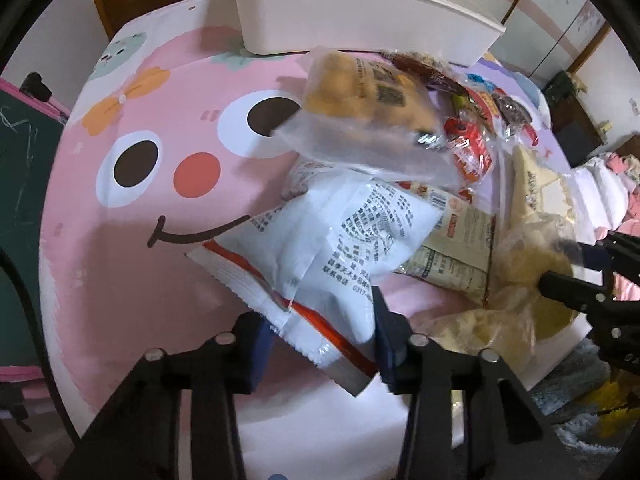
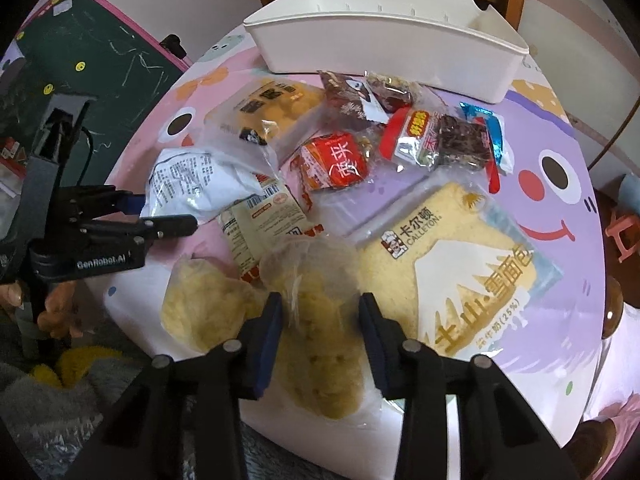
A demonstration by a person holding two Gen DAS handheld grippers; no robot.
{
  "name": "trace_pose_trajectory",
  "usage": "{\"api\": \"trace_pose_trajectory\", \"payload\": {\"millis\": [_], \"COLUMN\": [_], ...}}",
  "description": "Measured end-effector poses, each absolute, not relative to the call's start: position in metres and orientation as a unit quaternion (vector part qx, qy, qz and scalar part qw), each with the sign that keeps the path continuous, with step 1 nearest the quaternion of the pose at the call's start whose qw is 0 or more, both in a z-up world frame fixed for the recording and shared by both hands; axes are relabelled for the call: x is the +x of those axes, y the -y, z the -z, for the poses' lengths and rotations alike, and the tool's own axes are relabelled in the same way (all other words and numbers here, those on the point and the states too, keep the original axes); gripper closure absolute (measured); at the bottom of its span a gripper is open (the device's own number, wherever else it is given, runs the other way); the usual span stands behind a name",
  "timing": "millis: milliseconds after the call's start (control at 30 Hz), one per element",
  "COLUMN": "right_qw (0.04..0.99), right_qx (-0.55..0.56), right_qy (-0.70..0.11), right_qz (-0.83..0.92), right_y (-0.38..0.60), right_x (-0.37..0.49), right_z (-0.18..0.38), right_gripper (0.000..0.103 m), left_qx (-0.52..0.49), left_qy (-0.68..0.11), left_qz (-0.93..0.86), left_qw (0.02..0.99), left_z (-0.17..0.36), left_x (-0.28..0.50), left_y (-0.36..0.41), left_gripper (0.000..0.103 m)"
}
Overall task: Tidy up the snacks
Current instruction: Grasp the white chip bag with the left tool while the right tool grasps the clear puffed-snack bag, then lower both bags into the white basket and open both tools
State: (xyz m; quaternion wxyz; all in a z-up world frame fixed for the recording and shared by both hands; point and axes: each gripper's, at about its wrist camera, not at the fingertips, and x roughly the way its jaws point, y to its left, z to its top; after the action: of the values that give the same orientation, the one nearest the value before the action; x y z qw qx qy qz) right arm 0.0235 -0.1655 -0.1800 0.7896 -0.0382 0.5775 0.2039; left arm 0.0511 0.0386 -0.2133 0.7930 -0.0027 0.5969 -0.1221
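My left gripper is shut on the near end of a white snack bag with printed text and a red edge; both pads press its sides. The right wrist view shows that gripper at the left, on the same white bag. My right gripper is shut on a clear bag of yellow snacks, which fills the gap between the pads. It also appears at the right of the left wrist view, on the yellow bag. Both bags rest on the table.
A white bin stands at the table's far edge. Before it lie several packets: a red one, a large bread packet, a clear bag of round yellow cakes. A cartoon cloth covers the round table. A green chalkboard stands left.
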Motion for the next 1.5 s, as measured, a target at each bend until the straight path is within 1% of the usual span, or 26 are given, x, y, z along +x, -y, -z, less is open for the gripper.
{"api": "trace_pose_trajectory", "payload": {"millis": [33,100,367,567,933,1267,1500], "right_qw": [0.792,0.794,0.814,0.831,0.869,0.903,0.924], "right_qx": [-0.039,-0.041,-0.039,-0.024,0.013,0.034,0.028], "right_qy": [-0.575,-0.570,-0.543,-0.523,-0.466,-0.400,-0.360], "right_qz": [-0.204,-0.206,-0.204,-0.191,-0.167,-0.149,-0.126], "right_y": [0.165,0.165,0.169,0.177,0.199,0.214,0.216], "right_x": [0.023,0.021,0.017,0.021,0.037,0.082,0.127], "right_z": [0.179,0.177,0.157,0.141,0.091,0.032,-0.005], "right_gripper": [0.067,0.068,0.069,0.069,0.069,0.069,0.069], "left_qx": [-0.007,-0.013,-0.005,0.008,0.023,0.023,0.022], "left_qy": [-0.596,-0.595,-0.568,-0.530,-0.461,-0.401,-0.377], "left_qz": [0.125,0.125,0.135,0.160,0.185,0.134,0.097], "left_qw": [0.793,0.794,0.812,0.833,0.868,0.906,0.921], "left_z": [0.213,0.213,0.191,0.153,0.084,0.004,-0.025], "left_x": [0.050,0.047,0.030,0.022,0.016,0.069,0.117], "left_y": [-0.041,-0.044,-0.044,-0.030,-0.013,-0.017,-0.014], "left_gripper": [0.088,0.089,0.091,0.092,0.093,0.092,0.092]}}
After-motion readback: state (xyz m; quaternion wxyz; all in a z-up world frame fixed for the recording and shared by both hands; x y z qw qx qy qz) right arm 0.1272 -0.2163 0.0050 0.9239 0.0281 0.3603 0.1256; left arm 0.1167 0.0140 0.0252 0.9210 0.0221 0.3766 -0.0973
